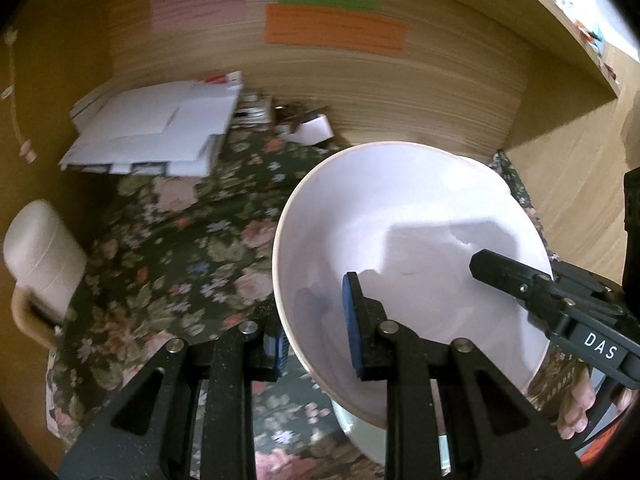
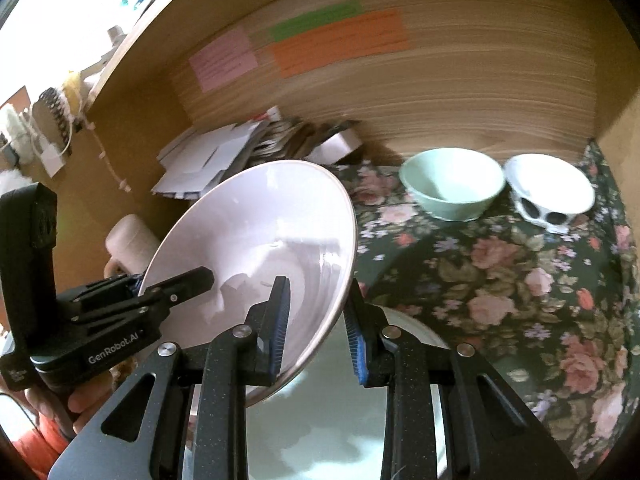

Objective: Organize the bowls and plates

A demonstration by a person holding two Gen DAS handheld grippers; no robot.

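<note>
A large pale pink bowl hangs tilted above the floral tablecloth, held at opposite rims by both grippers. My left gripper is shut on its left rim, one blue pad inside the bowl and one outside. My right gripper is shut on the bowl's right rim in the same way. One black finger of the right gripper reaches over the far rim in the left wrist view. The left gripper's finger shows inside the bowl in the right wrist view. A pale plate lies directly beneath.
A mint green bowl and a white bowl with dark spots stand side by side by the wooden back wall. A cream mug sits at the left. A pile of white papers lies at the back left.
</note>
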